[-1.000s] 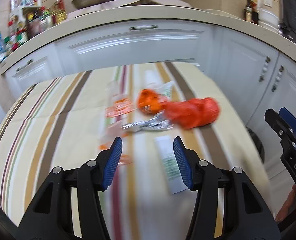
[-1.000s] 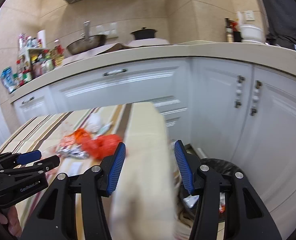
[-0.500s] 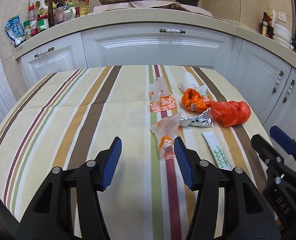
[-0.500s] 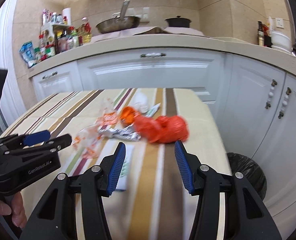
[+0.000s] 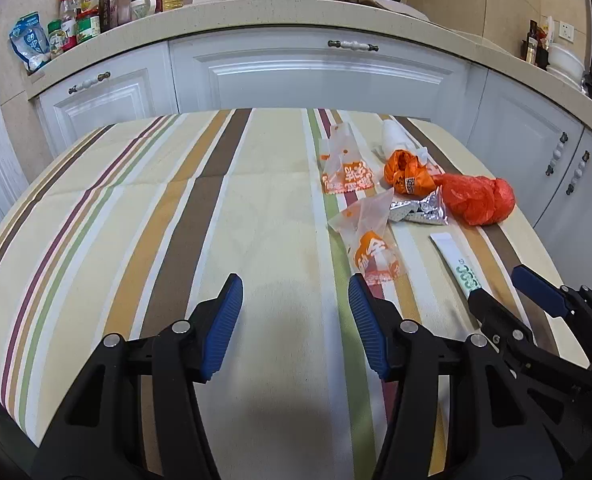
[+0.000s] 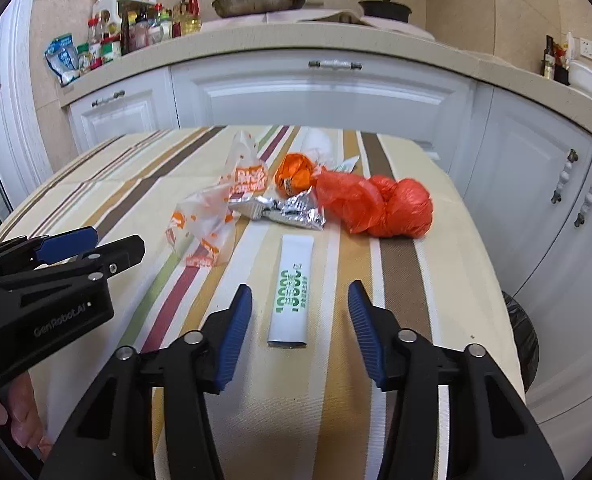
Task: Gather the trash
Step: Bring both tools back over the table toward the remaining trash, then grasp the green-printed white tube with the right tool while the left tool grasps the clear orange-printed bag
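Striped cloth tabletop [image 5: 223, 208], smooth, creased across the middle, under white panelled cabinets [image 5: 316, 76] and a speckled stone counter. Black bin [image 6: 522, 340] low off the right edge. Trash bunched toward the right side: crumpled red plastic bag [image 6: 380, 206], two clear crinkly wrappers [image 6: 203, 224] printed orange, balled orange wrapper [image 6: 293, 174], creased silver foil [image 6: 281, 208], flat white sachet [image 6: 293, 292] with green print. Right gripper [image 6: 300, 330] jaws apart, empty, straddling the sachet's near end. Left gripper [image 5: 296, 326] jaws apart, empty, over bare cloth, nearest clear wrapper just beyond.
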Demonstrator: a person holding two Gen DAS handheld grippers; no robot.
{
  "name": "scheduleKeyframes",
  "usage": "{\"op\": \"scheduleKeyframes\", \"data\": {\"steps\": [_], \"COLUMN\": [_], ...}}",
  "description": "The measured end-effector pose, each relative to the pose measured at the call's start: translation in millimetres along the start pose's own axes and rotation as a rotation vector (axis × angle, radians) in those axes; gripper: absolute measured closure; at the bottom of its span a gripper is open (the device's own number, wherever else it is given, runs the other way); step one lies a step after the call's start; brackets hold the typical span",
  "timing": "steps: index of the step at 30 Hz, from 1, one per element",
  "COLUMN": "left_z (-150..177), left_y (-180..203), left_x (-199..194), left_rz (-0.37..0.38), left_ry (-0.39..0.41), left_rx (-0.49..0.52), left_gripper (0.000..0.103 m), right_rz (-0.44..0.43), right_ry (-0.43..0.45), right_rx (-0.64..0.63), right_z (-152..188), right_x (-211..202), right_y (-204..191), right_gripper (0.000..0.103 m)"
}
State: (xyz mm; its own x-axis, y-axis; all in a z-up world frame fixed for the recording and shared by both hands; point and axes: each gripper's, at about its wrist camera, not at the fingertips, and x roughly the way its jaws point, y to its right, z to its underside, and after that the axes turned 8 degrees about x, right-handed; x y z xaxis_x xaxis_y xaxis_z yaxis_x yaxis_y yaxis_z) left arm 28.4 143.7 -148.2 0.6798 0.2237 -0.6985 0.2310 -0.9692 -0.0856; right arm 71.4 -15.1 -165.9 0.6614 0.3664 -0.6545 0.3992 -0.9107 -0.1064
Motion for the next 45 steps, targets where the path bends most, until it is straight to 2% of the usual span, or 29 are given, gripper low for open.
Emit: {"op": "scheduleKeyframes", "data": {"steps": [1,2,4,15,22,23,27,29,33,38,45], "left_z": [0.9,1.6,1.6,-10.8,-23.7,-24.3,-24.4,-22.5,-20.6,-18.7,-16.5], "left_y": [0.0,-0.3,0.0,28.8,43.2,43.5,44.2,44.5,44.0,48.6,61.1], "left_x": [0.4,0.8,0.7,7.6,23.8,25.3,33.1,34.9,33.6,26.5,-0.6], "left_rz": [0.002,0.004,0.005,0.043,0.026,0.018,0.036,0.042,0.043,0.03,0.032], "left_ry": [-0.002,-0.003,0.001,0.016,0.0,-0.003,-0.039,-0.048,-0.04,-0.02,0.037], "left_rx": [-0.002,-0.004,-0.008,0.028,0.009,0.002,-0.022,-0.027,-0.029,0.001,0.048], "left_gripper": [0.048,0.043,0.041,0.035,0.035,0.038,0.07,0.08,0.092,0.098,0.1], "right_rz": [-0.005,-0.011,-0.024,-0.019,0.006,0.008,0.008,0.008,0.015,0.03,0.065], "right_ry": [-0.014,-0.036,-0.066,-0.006,0.036,0.04,0.053,0.058,0.073,0.097,0.13], "right_rx": [0.0,-0.002,-0.002,0.037,0.085,0.092,0.122,0.135,0.155,0.169,0.184], "right_z": [0.3,0.7,0.9,2.8,0.7,0.5,0.1,0.6,1.1,0.9,2.9], "right_x": [2.5,6.1,11.9,-6.5,-20.6,-21.5,-23.5,-24.1,-26.7,-31.6,-41.2], "right_y": [-0.4,-0.6,-0.7,19.7,49.9,53.6,68.2,73.6,83.1,92.2,106.2], "right_gripper": [0.063,0.07,0.082,0.085,0.085,0.085,0.085,0.085,0.085,0.085,0.085]}}
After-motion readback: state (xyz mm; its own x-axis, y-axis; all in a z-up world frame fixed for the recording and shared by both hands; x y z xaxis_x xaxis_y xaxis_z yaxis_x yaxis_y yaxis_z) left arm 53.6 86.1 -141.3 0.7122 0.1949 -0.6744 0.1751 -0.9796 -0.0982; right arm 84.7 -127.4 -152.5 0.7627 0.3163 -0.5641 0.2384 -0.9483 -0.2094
